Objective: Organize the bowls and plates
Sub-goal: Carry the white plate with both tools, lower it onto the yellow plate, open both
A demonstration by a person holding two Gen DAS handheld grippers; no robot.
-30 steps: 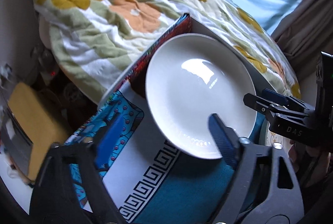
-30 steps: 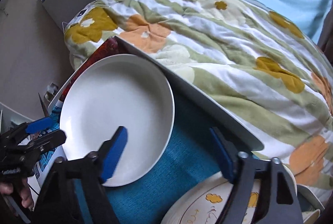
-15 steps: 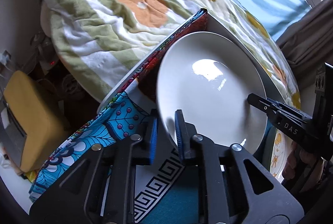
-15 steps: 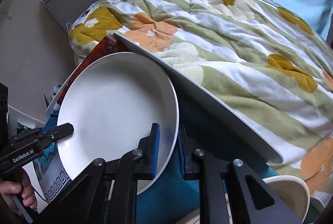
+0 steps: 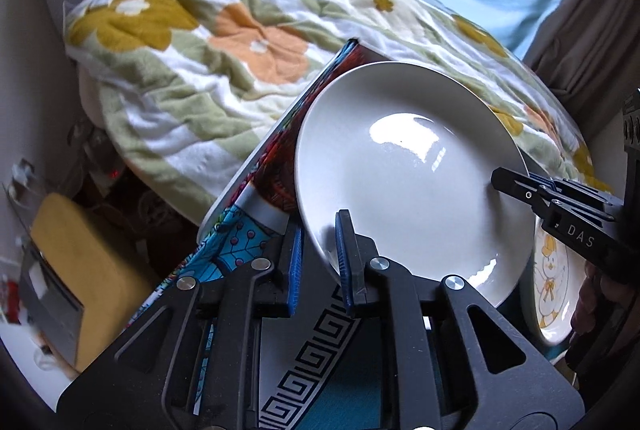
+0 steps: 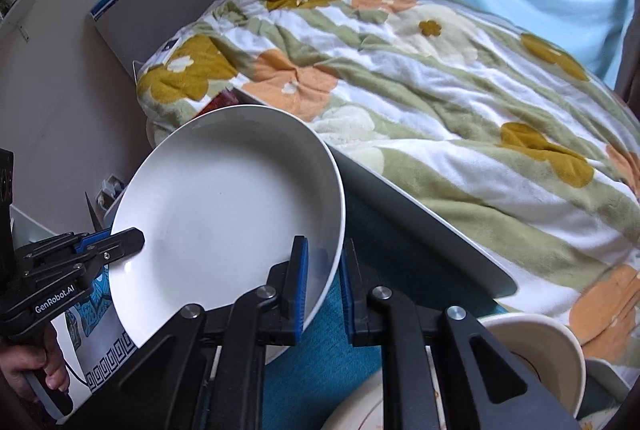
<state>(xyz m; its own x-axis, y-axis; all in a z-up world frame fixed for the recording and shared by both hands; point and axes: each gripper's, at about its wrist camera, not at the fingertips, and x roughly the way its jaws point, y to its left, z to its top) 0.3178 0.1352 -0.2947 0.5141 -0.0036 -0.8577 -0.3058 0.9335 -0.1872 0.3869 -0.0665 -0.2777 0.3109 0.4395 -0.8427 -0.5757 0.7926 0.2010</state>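
A plain white plate (image 5: 412, 182) hangs tilted just above the table, held at two sides of its rim. My left gripper (image 5: 318, 242) is shut on the rim's near left edge, blue pads on either face. My right gripper (image 6: 324, 262) is shut on the opposite edge of the same plate (image 6: 228, 214). Each gripper shows in the other's view: the right gripper (image 5: 504, 182) at the plate's right edge, the left gripper (image 6: 132, 238) at its left, with a hand on its handle. A cream plate with a duck drawing (image 5: 552, 270) lies beside it, and a cream bowl (image 6: 536, 350) sits lower right.
The table carries a teal cloth (image 6: 384, 242) and a patterned mat (image 5: 304, 362). A bed with a flowered blanket (image 6: 440, 78) runs along the table's far edge. A yellow cushion-like object (image 5: 72, 270) sits low at the left. Curtains and a window are behind.
Both grippers stood open near the plate a second ago and have since shut on its rim. The plate has since tilted and come up slightly off the cloth.
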